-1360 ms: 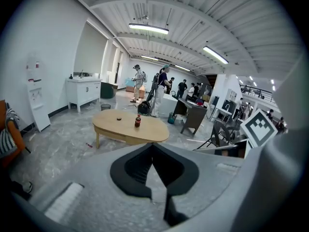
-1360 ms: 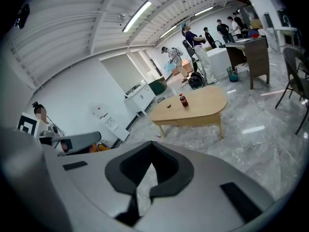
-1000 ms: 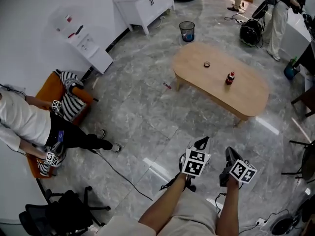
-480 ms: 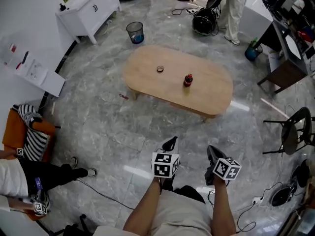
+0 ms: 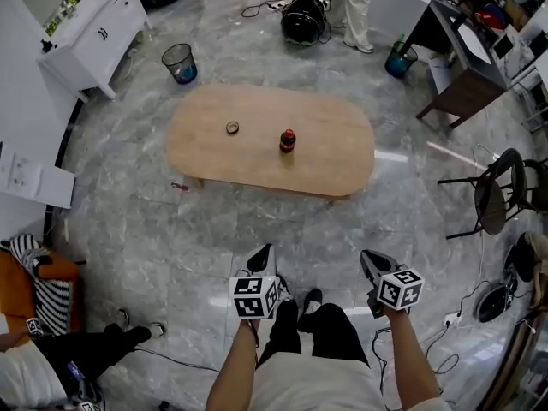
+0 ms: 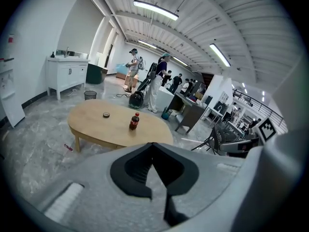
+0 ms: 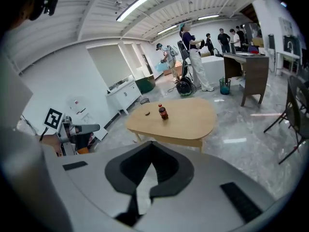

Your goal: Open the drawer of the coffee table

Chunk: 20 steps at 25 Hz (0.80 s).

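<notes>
The oval wooden coffee table (image 5: 325, 157) stands on the grey marble floor ahead of me, its long side facing me. On it are a dark bottle with a red cap (image 5: 288, 140) and a small round lid (image 5: 232, 128). I cannot make out a drawer front from here. My left gripper (image 5: 265, 250) and right gripper (image 5: 366, 256) hover over the floor well short of the table, both shut with nothing in them. The left gripper view shows the shut jaws (image 6: 152, 144) below the table (image 6: 91, 122). In the right gripper view, the shut jaws (image 7: 151, 143) point at the table (image 7: 188, 120).
A small red object (image 5: 179, 187) lies on the floor by the table's left leg. Beyond the table are a bin (image 5: 179, 62), a white cabinet (image 5: 90, 32), a black machine (image 5: 301, 17) and standing people. A black chair (image 5: 497, 199) is at right, a seated person (image 5: 51, 366) at lower left.
The table has swung from the upper right of the head view to straight ahead and closer. Both grippers have moved with me across the floor and stay shut.
</notes>
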Tool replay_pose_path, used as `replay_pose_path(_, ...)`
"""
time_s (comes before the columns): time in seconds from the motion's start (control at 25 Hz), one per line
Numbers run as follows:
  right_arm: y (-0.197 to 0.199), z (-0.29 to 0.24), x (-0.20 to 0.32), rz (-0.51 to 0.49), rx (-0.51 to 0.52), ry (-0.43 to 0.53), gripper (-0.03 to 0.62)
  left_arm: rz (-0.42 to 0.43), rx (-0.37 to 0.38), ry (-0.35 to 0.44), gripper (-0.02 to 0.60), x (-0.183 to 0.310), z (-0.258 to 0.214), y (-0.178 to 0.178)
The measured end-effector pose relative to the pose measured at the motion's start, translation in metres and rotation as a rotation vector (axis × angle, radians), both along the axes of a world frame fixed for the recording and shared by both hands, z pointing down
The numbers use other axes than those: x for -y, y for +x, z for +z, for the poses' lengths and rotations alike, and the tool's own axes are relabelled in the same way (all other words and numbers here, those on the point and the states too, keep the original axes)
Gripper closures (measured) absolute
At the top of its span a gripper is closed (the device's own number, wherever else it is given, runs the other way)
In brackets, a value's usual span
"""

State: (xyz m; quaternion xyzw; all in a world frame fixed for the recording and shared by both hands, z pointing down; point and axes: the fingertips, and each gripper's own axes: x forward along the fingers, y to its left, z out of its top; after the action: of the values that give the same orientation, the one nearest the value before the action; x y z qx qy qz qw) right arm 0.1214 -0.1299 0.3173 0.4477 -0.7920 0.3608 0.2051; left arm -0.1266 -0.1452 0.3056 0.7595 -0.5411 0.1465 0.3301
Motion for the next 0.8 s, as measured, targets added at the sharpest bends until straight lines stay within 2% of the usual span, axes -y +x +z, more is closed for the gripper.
replay_pose_path(0.2,-0.004,0.035,0.013,-0.081,-0.023,0.025,0.580,0.056,0.045,0.011,0.572,0.029,0.023,-0.002)
replay_pose_path(0.32,0.007,0.069,0.029,-0.108,-0.046,0.037,0.580,0.075,0.061,0.014,0.572,0.048,0.050,-0.003)
replay_pose_path(0.52,0.036,0.140,0.065,-0.095,-0.097,0.082,0.579,0.079,0.064,0.065,0.572,0.091,0.125,0.002)
replay_pose_path(0.8,0.034,0.270,0.123,-0.118,-0.082,0.177,0.579,0.073,0.116,0.172,0.572,0.151,0.243,-0.021)
